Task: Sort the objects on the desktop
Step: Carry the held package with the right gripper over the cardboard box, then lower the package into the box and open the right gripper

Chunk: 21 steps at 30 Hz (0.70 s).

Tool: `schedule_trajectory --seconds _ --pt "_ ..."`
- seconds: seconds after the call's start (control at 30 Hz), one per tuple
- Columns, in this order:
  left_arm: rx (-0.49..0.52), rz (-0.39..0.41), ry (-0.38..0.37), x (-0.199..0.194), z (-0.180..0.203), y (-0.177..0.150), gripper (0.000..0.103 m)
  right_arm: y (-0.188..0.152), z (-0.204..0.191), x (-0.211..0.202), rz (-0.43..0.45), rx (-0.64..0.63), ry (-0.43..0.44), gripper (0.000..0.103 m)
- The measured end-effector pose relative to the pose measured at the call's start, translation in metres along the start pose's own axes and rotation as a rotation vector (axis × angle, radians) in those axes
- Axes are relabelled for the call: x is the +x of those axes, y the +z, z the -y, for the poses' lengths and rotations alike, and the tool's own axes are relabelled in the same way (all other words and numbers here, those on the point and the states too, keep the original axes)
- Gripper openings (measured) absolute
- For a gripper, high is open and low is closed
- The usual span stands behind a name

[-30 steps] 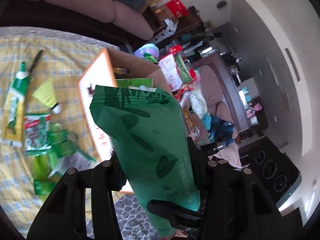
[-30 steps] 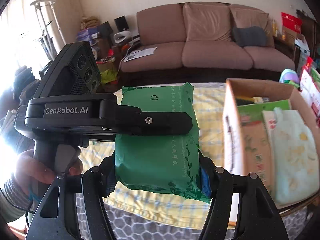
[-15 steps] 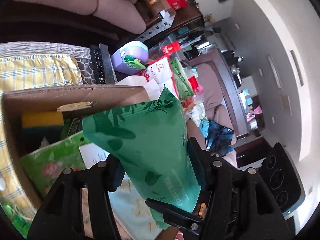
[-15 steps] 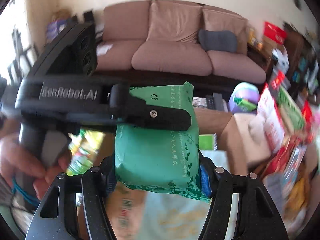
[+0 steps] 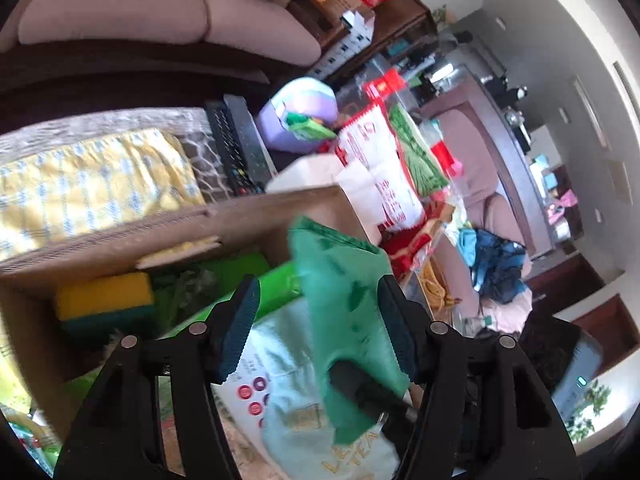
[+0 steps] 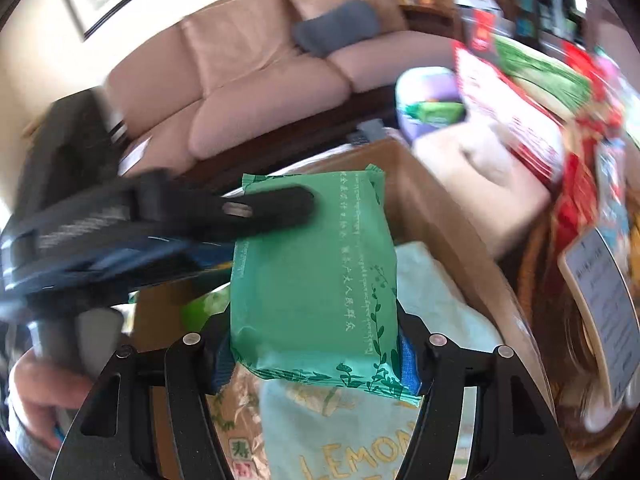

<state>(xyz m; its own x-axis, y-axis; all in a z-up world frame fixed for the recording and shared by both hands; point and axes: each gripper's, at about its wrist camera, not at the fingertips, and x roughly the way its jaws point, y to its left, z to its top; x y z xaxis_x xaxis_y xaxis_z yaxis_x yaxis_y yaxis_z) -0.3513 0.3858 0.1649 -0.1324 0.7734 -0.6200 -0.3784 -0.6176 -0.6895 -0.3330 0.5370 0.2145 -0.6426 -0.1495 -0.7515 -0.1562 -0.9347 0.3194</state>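
Observation:
A green wipes pack (image 6: 312, 276) is held above the open cardboard box (image 6: 436, 220). My right gripper (image 6: 314, 356) is shut on the pack's near end. In the left wrist view my left gripper (image 5: 316, 328) is open, its left pad apart from the pack (image 5: 348, 312) and its right pad beside it. In the right wrist view the left gripper's finger (image 6: 260, 208) lies across the pack's far end. The box (image 5: 120, 232) holds a yellow sponge (image 5: 104, 300), green packets and a pale lemon tea bag (image 5: 304, 412).
A yellow checked cloth (image 5: 88, 184) covers the table behind the box. A black remote (image 5: 240, 148), a purple tub (image 5: 296, 112) and red and white snack bags (image 5: 384, 176) crowd the box's far right side. A brown sofa (image 6: 260, 72) stands behind.
Both grippers carried the pack from beside the box to over its open top. My left gripper has opened and let go of the pack; the right still holds it.

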Motion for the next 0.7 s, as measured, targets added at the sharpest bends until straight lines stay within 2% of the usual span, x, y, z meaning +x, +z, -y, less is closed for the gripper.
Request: schedule_trajectory --seconds 0.1,0.2,0.33,0.47,0.7 --pt "-0.021 0.021 -0.006 -0.021 -0.01 -0.001 0.058 0.003 0.011 -0.004 0.049 0.189 -0.013 0.065" --pt "-0.021 0.04 0.049 -0.042 -0.018 -0.006 0.058 0.011 0.005 -0.003 0.102 0.343 -0.042 0.065" --pt "-0.043 0.044 0.037 -0.063 -0.034 -0.01 0.058 0.018 -0.021 0.013 0.094 0.393 -0.116 0.065" --pt "-0.051 0.029 0.018 -0.074 -0.044 -0.011 0.058 0.011 -0.025 0.027 0.077 0.505 -0.158 0.065" --pt "-0.037 0.003 -0.026 -0.081 -0.043 -0.02 0.058 0.012 -0.007 0.05 0.106 0.776 -0.101 0.068"
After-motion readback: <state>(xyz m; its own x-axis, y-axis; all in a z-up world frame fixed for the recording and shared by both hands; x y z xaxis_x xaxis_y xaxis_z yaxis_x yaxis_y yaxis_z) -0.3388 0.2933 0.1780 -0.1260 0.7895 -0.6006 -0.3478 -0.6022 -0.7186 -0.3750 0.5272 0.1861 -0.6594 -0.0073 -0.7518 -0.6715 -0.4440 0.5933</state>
